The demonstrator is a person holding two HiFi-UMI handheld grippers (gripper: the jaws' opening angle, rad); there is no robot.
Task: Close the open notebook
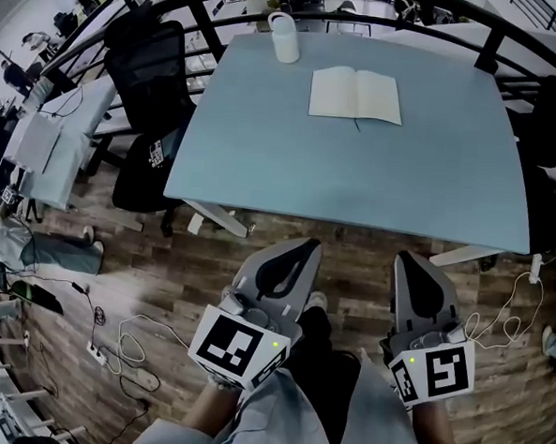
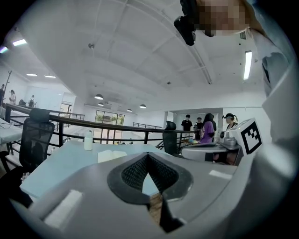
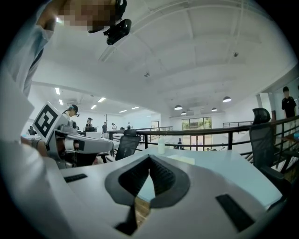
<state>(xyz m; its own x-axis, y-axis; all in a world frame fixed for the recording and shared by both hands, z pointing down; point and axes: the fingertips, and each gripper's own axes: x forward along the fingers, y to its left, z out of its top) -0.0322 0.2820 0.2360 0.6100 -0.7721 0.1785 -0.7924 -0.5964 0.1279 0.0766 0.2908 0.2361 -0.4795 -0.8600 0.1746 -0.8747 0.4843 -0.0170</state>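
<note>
Holding both tongs over the wood floor, short of the table. Neither is over the tabletop.

Left tongs: clenched, tips meeting, nothing between them. Right tongs: the same, clenched and empty. Each gripper view confirms it, with the left pads closed to a point and the right tongs likewise.

The open notebook lies flat toward the table's far side, pages up, well apart from both tongs. It sits ahead of them and roughly between their lines. A white bottle stands beyond its left corner, near but not touching.

Hard to read:
- In the left gripper view the notebook is only a pale sliver just above the jaw housing, right of the bottle.
- In the right gripper view the notebook is equally thin, and the jaws cut off its near edge.
- A thin dark mark sits at the notebook's near edge. It's too small to say what it is.
- Can't tell whether the pages carry writing.
</note>
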